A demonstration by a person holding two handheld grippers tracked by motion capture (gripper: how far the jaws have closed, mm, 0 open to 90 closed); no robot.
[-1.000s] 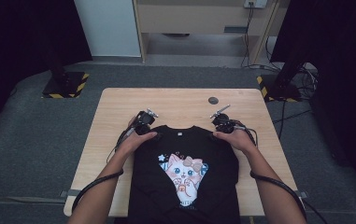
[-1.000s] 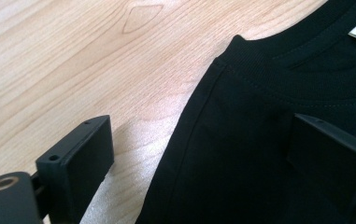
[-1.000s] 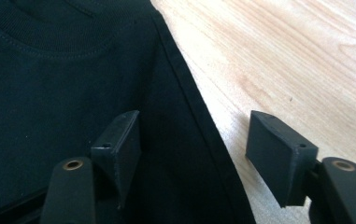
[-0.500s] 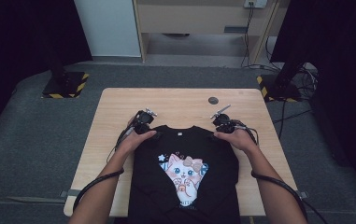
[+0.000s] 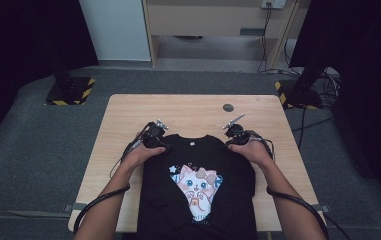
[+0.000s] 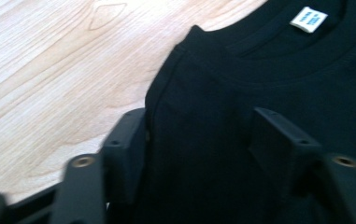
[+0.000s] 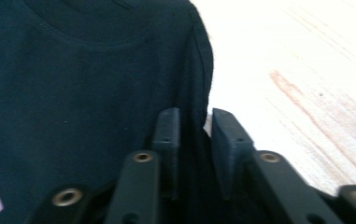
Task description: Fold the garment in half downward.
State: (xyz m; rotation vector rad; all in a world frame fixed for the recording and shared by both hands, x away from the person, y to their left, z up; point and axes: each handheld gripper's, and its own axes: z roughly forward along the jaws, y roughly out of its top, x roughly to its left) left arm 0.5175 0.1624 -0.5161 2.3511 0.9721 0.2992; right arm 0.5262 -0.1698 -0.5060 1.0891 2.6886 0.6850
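High view looks down from above; both tool views sit close over the shirt [image 5: 198, 190].

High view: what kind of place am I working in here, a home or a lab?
Probably a lab or recording studio: black curtains hang on both sides, stand bases with hazard-striped edges sit on grey carpet, and cables run behind the wooden table.

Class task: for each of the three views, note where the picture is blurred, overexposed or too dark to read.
High view: dark at both side edges, table evenly lit. Left gripper view: near jaws blurred, T-shirt sharper. Right gripper view: the wood at right is washed out by glare, everything soft.
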